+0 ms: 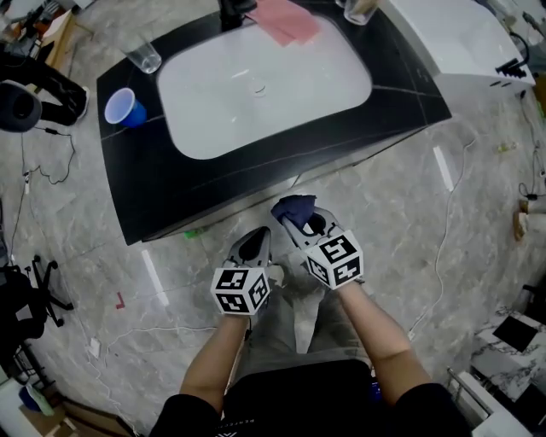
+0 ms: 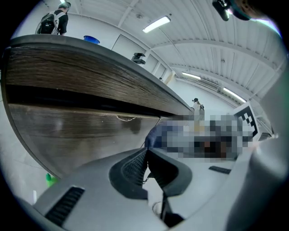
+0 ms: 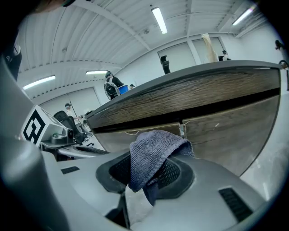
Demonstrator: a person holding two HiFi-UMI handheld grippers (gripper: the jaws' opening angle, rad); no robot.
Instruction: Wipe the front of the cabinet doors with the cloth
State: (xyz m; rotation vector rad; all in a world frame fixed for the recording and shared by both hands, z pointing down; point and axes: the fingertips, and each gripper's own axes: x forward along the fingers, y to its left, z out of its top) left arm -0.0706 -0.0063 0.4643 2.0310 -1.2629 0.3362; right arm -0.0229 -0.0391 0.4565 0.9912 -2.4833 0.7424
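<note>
Two grippers are held low in front of the vanity, side by side and just apart, both pointed at the cabinet doors (image 3: 226, 124) under the black countertop (image 1: 128, 196). The right gripper (image 1: 300, 224) has its jaws clamped on a blue-grey cloth (image 3: 153, 151). The cloth is bunched over the jaw tips and folds down between them, with its rounded top raised toward the wood-grain door fronts, close to the seam where two doors meet. From where the cameras sit it looks very near the door face, but I cannot say whether it is touching.

The left gripper (image 2: 146, 154) sits a little nearer the person and to the left of the right one. Its jaws are pressed together with nothing between them, and it faces the left stretch of the doors.

On the countertop, a white sink basin (image 1: 264, 85) fills the middle. A blue cup (image 1: 126, 108) lies at the left edge, a clear glass (image 1: 147, 58) stands just beyond it, and a pink cloth (image 1: 286, 19) lies at the far side of the basin. A small green object (image 1: 194, 232) sits on the marble floor (image 1: 409, 205) at the foot of the cabinet, left of the grippers.
</note>
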